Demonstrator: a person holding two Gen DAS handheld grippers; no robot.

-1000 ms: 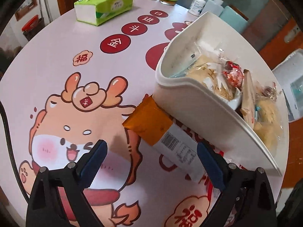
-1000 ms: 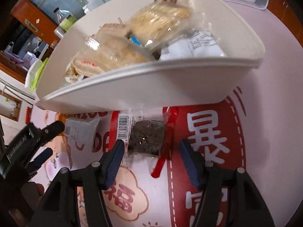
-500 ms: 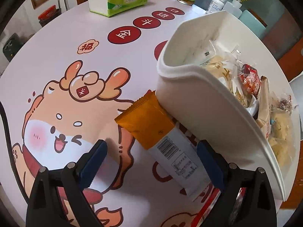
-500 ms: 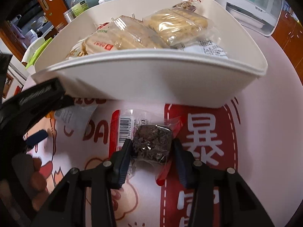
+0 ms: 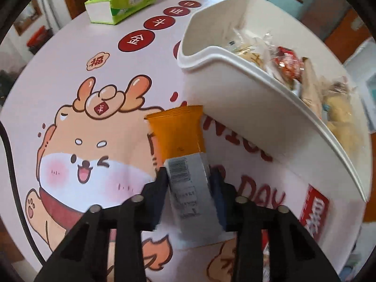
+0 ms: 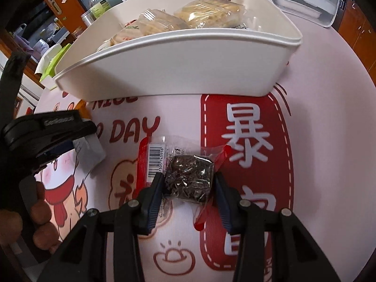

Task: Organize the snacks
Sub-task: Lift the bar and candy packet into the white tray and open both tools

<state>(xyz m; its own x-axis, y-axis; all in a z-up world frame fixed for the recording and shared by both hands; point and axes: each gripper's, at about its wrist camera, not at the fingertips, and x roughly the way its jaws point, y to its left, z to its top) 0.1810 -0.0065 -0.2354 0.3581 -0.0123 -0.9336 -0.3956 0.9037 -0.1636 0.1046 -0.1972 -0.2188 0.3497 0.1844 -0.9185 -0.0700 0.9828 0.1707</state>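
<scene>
While both pairs of fingers grip packets near the white bin (image 6: 178, 70), the orange-and-white packet (image 5: 183, 155) in the left gripper (image 5: 189, 183) points lengthwise toward the bin's wall, and the right gripper (image 6: 188, 188) clamps the dark snack packet (image 6: 190, 178) just below it.

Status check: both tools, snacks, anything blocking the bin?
Left tool just closed, shut on orange-and-white snack packet. Right tool shut on dark snack square. White bin right ahead, already holding snacks; path clear.

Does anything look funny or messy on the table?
Nothing spilled or broken. Two snacks sit outside the white bin: the orange packet in the left claw, the dark square snack in the right claw.
</scene>
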